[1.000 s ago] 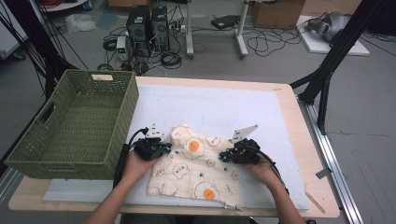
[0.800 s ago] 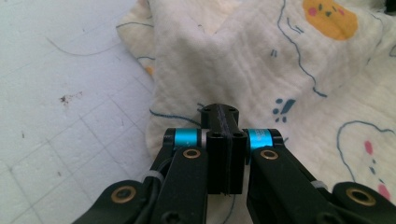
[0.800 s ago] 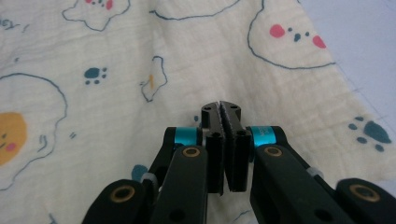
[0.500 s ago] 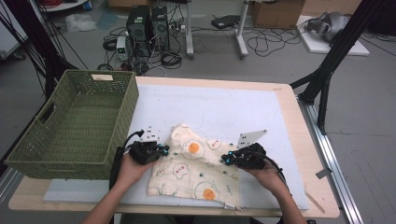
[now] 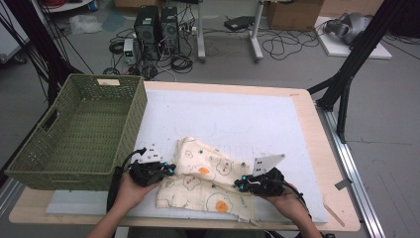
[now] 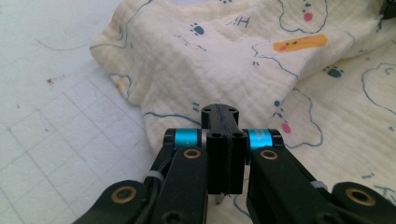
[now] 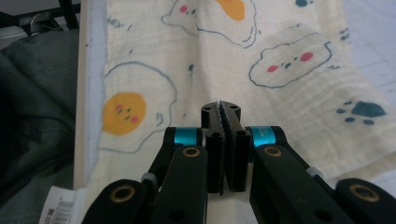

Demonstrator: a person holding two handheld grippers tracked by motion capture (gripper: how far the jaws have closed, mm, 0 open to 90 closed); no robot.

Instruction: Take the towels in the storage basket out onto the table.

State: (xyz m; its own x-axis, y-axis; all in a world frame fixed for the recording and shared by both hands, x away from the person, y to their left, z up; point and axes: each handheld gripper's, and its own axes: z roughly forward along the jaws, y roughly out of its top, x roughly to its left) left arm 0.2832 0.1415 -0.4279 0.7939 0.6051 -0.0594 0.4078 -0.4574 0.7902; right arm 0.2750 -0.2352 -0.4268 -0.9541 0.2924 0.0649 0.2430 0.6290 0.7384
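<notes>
the cloth [image 5: 208, 183] lies in the lower centre of the high view, long axis slanting lower right, between the left gripper [image 5: 171, 168] and right gripper [image 5: 239, 185] (both pressed together, whether on fabric cannot be told).

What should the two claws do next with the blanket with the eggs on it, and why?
Probably draw the left claw and right claw a little farther apart. Both look shut on the blanket, one at each side, and the cloth between them is rumpled and partly folded over itself. A gentle pull apart should smooth it flat on the white mat.
</notes>
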